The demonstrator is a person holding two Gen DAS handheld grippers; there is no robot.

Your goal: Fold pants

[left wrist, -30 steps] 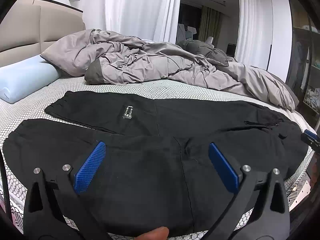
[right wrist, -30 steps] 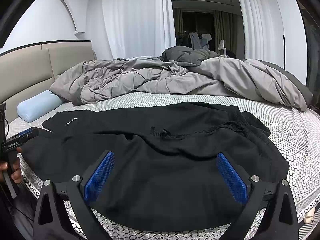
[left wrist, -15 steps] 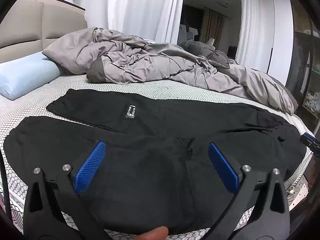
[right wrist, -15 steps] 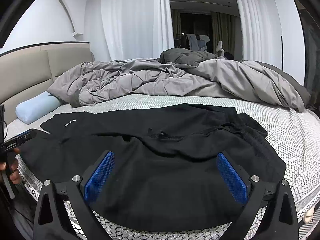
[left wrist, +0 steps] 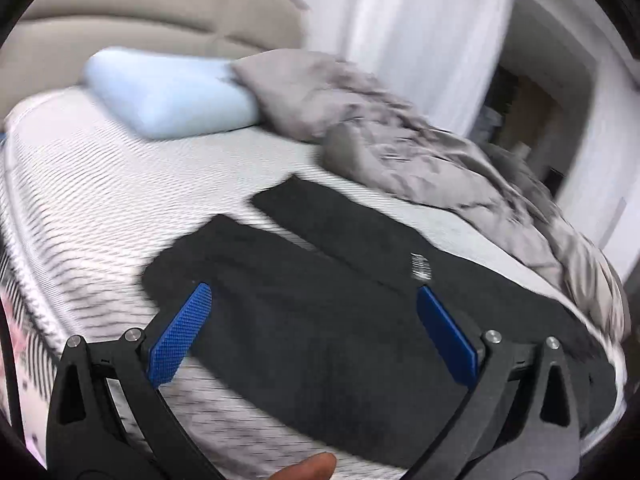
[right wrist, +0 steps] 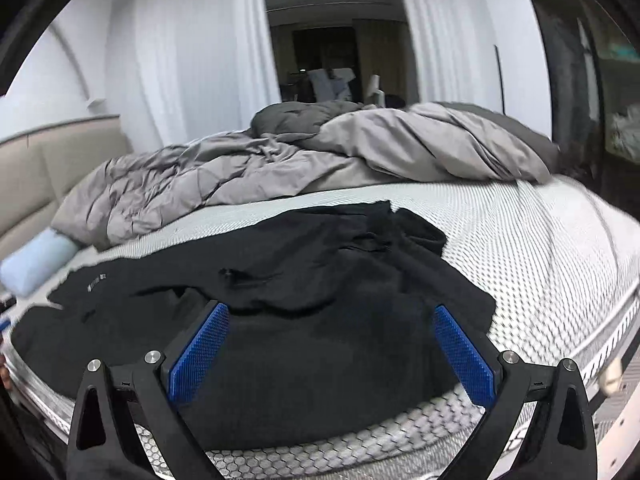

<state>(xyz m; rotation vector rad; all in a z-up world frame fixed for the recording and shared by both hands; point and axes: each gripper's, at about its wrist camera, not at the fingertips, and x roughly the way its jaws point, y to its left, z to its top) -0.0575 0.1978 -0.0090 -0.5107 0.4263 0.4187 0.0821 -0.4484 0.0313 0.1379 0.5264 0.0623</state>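
Hovering spread and empty, left gripper and right gripper must next pinch the unfolded black pants.

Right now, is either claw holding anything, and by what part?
Nothing held. Left claw and right claw are both open above the pants, which lie on the bed.

Home bedroom: bed, rumpled duvet, pillow.
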